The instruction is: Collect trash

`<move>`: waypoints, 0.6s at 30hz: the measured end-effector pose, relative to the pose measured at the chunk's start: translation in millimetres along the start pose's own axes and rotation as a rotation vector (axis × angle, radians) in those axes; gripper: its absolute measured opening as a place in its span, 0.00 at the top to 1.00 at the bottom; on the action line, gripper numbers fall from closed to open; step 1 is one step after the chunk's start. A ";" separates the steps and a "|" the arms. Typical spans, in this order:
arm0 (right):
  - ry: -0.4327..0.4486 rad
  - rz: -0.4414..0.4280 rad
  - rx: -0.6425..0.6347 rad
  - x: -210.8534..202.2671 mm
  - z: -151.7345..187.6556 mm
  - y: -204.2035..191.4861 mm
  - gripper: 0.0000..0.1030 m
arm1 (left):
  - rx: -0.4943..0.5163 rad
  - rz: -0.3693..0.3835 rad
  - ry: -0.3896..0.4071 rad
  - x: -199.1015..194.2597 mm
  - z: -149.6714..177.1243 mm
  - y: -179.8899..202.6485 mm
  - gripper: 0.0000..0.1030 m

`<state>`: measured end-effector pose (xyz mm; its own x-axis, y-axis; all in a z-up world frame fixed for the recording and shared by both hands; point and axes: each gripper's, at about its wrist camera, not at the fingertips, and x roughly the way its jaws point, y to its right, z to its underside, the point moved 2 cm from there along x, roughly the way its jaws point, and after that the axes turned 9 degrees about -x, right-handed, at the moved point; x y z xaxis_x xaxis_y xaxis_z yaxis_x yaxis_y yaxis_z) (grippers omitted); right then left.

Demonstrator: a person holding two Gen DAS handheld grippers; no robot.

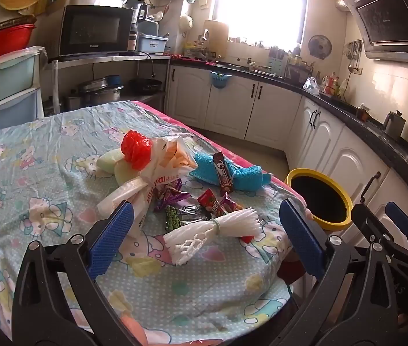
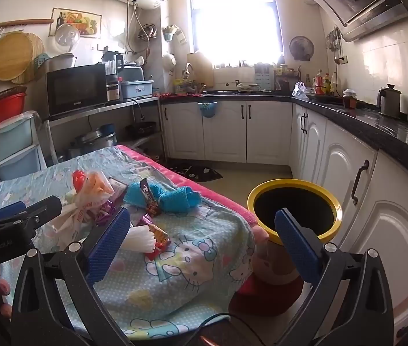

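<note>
Both tools, left (image 1: 205, 240) and right (image 2: 202, 238), spread wide, gripping nothing, hovering over wrappers (image 1: 208, 206) on the counter (image 1: 45, 155), yellow-rimmed bin (image 2: 293, 212) just beside.

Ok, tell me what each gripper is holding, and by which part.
Nothing is held. The left gripper and right gripper both stand open and empty above the table.

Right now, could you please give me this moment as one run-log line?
phase: start | left gripper: open, empty | right gripper: open, empty | trash: wrappers on table | bin: beside table

sunlit window (image 2: 234, 14), white cabinets (image 2: 224, 131)
</note>
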<state>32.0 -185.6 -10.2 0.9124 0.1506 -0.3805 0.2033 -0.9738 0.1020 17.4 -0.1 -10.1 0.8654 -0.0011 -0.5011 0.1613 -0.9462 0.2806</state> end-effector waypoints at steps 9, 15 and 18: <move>-0.006 -0.002 0.005 0.5 0.1 1.5 0.05 | -0.002 -0.004 -0.004 0.9 -1.0 -1.3 0.09; -0.007 -0.003 0.006 0.3 0.2 0.6 0.05 | 0.003 -0.003 -0.001 0.0 0.0 -0.1 0.09; -0.006 -0.002 0.005 0.0 0.1 0.1 0.05 | 0.004 -0.004 0.002 -0.1 -0.2 0.1 0.09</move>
<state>32.0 -185.7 -10.2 0.9099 0.1519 -0.3860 0.2034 -0.9744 0.0962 17.5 -0.1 -9.8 0.8659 0.0033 -0.5002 0.1625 -0.9476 0.2752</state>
